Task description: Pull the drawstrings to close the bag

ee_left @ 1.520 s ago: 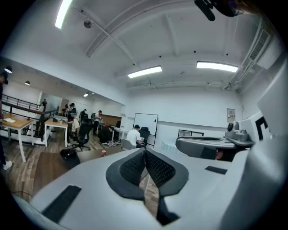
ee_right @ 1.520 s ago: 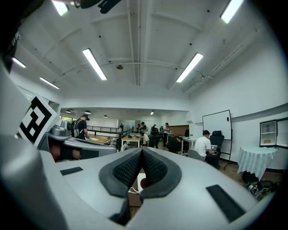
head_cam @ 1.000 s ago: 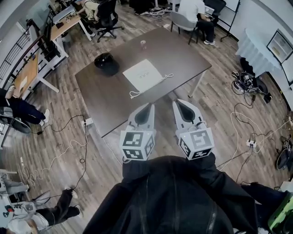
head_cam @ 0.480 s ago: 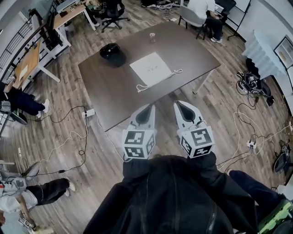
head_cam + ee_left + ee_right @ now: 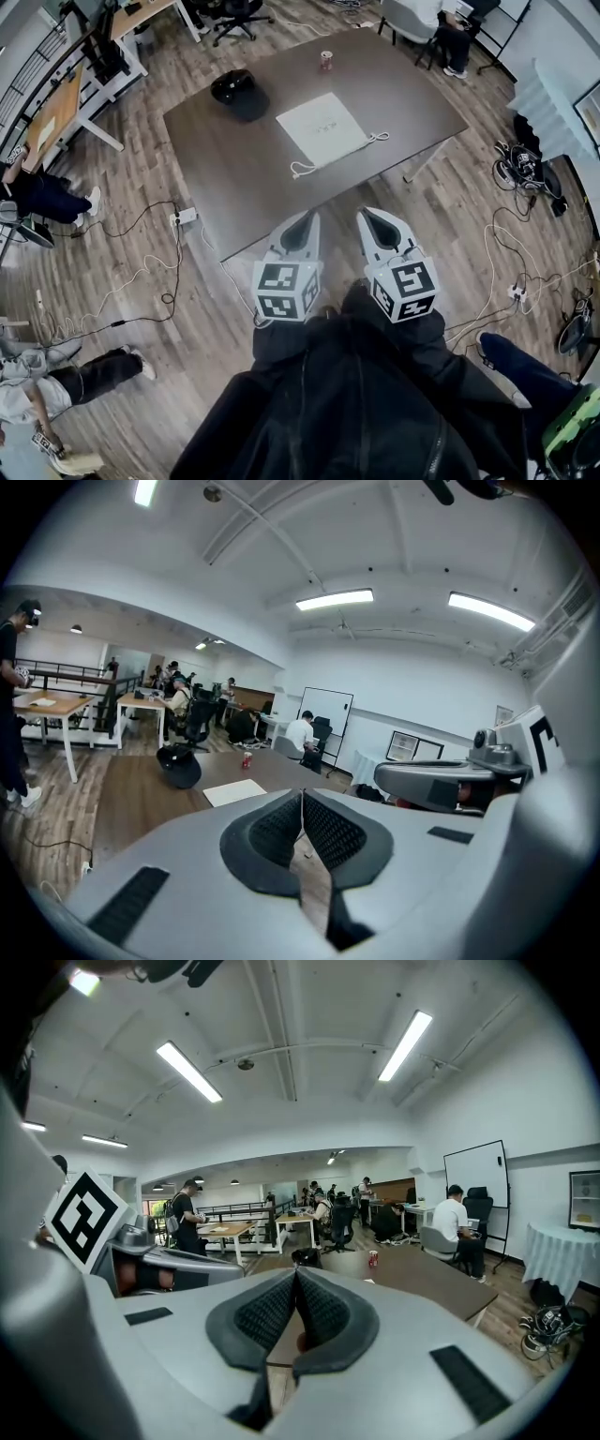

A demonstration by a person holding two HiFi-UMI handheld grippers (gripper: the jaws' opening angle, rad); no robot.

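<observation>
Approach phase. The left claw (image 5: 306, 219) and right claw (image 5: 367, 216), each pressed together and empty, are held side by side near the body, short of the worktop (image 5: 234, 187). The white bag (image 5: 323, 128) lies flat mid-worktop, its drawstrings (image 5: 304, 170) loose. Over the last second the worktop has shifted in the head view. The claws keep their posture, so the reach is probably not yet begun.

Ahead of you, in the upper middle of the head view, a dark table (image 5: 234, 187) carries a black cap (image 5: 236, 88) near its upper left corner and a red can (image 5: 326, 60) at its top edge. A power strip (image 5: 184, 217) lies on the wood floor just left of the table, with a cord (image 5: 177, 267) trailing down from it. At upper left stands a wooden desk (image 5: 56, 127), and at right lies a cable tangle (image 5: 520, 164).
</observation>
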